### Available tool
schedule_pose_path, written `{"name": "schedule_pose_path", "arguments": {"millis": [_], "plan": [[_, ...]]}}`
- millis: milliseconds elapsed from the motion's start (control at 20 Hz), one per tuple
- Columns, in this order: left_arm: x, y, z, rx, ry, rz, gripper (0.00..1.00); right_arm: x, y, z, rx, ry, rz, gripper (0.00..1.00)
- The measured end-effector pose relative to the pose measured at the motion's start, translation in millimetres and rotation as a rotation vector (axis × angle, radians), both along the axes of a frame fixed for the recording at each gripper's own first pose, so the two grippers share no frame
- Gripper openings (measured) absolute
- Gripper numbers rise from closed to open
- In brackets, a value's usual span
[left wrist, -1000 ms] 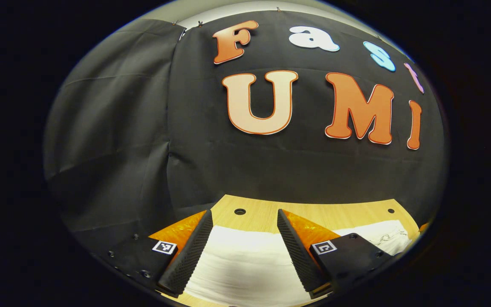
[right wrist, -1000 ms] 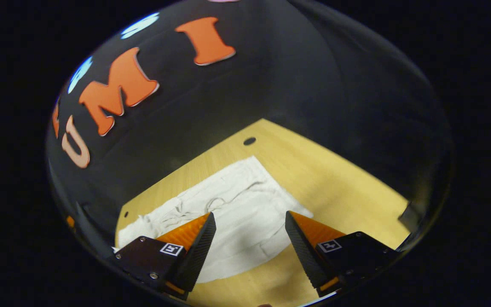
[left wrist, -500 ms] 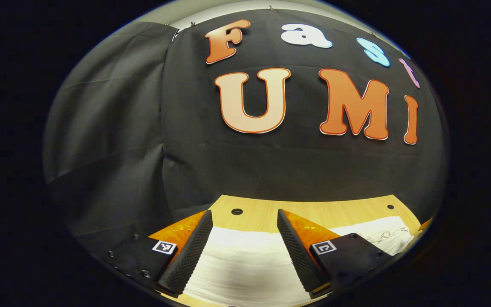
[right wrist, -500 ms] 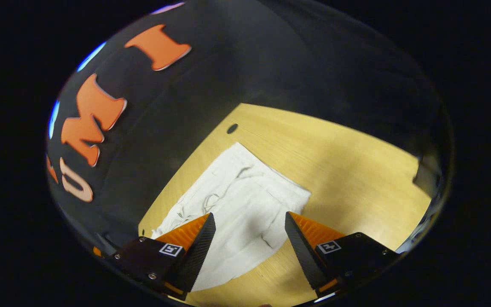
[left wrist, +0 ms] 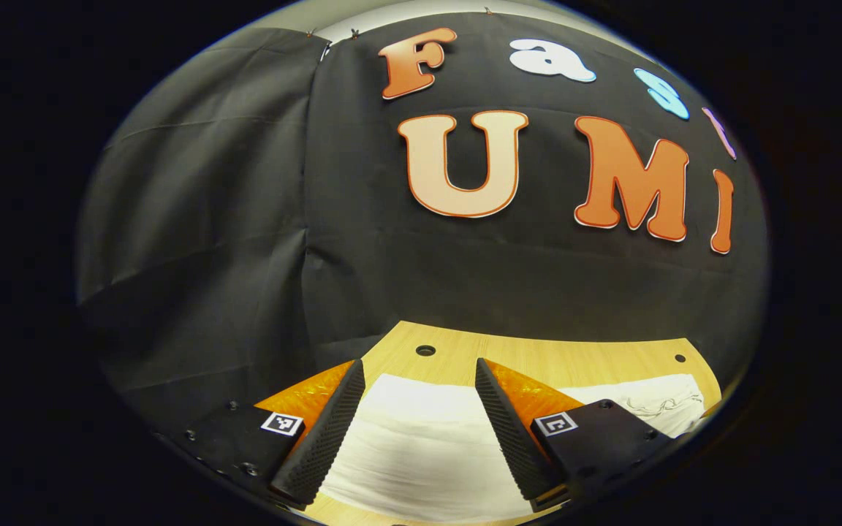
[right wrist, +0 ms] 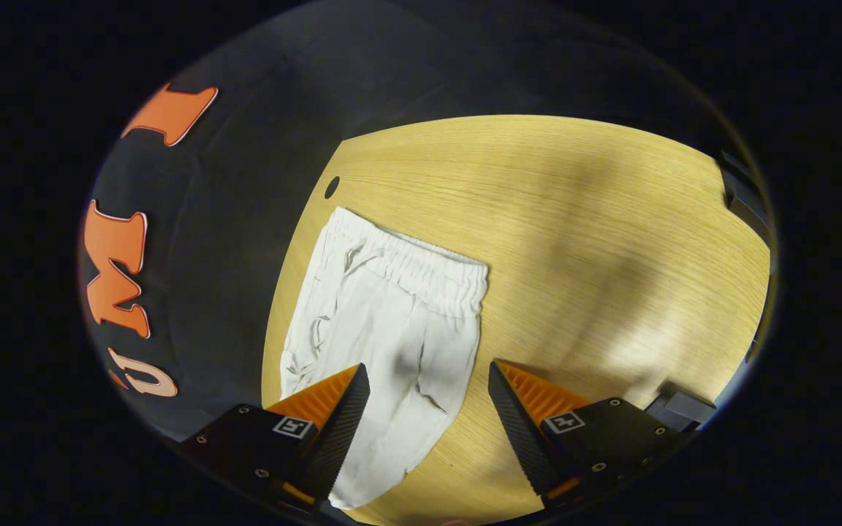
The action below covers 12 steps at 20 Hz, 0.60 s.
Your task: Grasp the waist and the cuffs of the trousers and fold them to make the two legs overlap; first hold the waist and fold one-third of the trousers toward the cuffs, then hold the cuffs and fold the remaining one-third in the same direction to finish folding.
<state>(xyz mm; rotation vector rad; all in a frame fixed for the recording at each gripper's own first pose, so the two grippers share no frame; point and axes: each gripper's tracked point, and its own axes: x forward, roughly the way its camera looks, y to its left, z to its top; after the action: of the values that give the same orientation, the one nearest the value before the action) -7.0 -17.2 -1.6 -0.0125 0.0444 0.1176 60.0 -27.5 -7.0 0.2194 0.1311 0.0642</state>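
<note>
White trousers [right wrist: 392,321] lie flat on a pale wooden table [right wrist: 596,219], the gathered elastic waist [right wrist: 421,267] at the far end in the right gripper view, near a small round hole [right wrist: 331,187] in the tabletop, with the legs running back toward the camera. The right gripper [right wrist: 428,409] hangs above the leg part with its fingers spread wide, touching nothing. In the left gripper view, the left gripper [left wrist: 419,424] also stands with its fingers spread apart over the smooth cloth of the trousers [left wrist: 421,446], gripping nothing; whether the tips touch the fabric cannot be told. Beyond them runs the table [left wrist: 538,354] edge with two holes and the black cloth wall [left wrist: 209,219].
</note>
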Motion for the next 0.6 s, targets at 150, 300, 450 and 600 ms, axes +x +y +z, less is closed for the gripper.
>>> {"name": "schedule_pose_path", "arguments": {"millis": [150,300,450,600], "plan": [[-2.1,2.1,-1.7,-0.019,0.01,0.025,1.0,13.3,15.8,4.0,0.018,0.021,0.034,0.99],[-4.3,5.1,-1.9,-0.036,0.021,0.052,1.0,25.1,18.8,9.6,0.029,0.047,0.035,0.9],[-7.0,6.8,-5.1,-0.06,0.028,0.078,1.0,36.2,13.8,6.9,0.017,0.069,0.034,0.6],[-10.4,11.9,-11.7,-0.087,0.045,0.106,0.99,39.7,5.8,-0.4,0.012,0.082,-0.023,0.19]]}}
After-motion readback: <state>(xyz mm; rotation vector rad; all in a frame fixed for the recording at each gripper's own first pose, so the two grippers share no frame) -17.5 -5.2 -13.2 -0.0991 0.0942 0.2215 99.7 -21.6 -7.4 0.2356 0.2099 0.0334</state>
